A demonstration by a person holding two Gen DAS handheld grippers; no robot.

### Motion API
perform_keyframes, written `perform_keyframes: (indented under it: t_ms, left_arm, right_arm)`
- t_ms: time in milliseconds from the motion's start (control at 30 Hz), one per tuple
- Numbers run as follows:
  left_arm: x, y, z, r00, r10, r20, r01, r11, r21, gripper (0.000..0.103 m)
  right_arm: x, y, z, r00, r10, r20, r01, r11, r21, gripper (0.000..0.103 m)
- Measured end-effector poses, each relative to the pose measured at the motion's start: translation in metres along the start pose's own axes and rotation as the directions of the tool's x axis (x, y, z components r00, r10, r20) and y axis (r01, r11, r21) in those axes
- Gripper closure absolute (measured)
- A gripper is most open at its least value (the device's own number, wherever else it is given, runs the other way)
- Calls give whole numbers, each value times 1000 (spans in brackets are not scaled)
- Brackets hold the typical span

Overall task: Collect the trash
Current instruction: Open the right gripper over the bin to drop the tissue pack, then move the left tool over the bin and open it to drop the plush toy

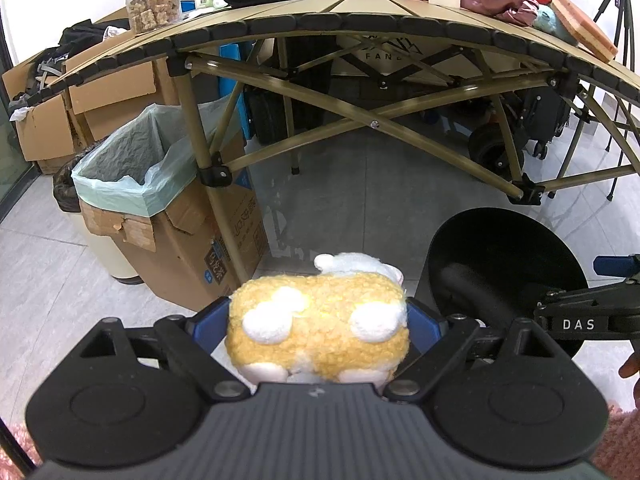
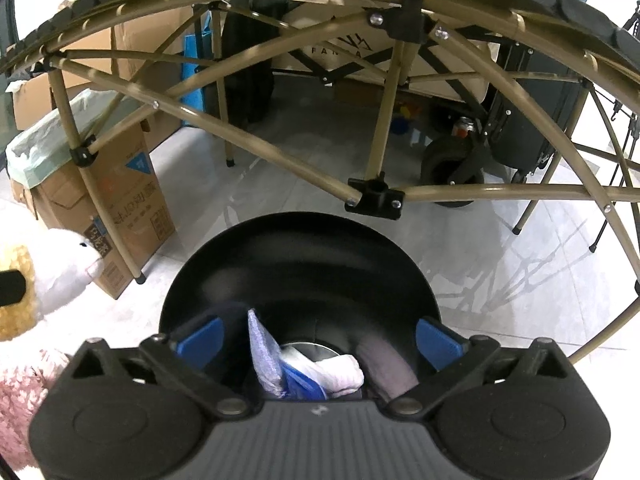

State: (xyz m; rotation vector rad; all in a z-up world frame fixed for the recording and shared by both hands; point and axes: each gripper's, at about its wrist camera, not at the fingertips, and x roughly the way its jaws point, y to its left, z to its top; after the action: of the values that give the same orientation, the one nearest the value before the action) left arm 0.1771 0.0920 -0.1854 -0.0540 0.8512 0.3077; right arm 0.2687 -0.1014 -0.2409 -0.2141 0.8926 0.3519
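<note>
Two grippers tilted down, one loaded

Left gripper slopes floorward, jaws clamped on a yellow-and-white plush toy. Right gripper slopes over the black bin, jaws wide apart; crumpled trash lies in the bin between them

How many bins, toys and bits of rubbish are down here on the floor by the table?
Bins: 2, the round black plastic bin and the cardboard box lined with a pale green bag.
Plush toys: 1, the yellow and white fuzzy toy.
Rubbish pieces visible in the black bin: 3.
Total: 6.
</note>
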Motion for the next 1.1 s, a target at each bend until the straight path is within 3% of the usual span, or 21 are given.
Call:
perform_keyframes:
  t_ms: [567, 1100]
  left_arm:
    - [-1, -8, 2, 1000, -15, 14, 14, 1000, 17, 12]
    - [-1, -35, 5, 998, -55, 20, 54, 997, 58, 12]
  right_arm:
    - [-2, -1, -1, 999, -37, -5, 37, 999, -6, 0]
    - [-19, -35, 4, 995, -95, 9, 94, 991, 91, 0]
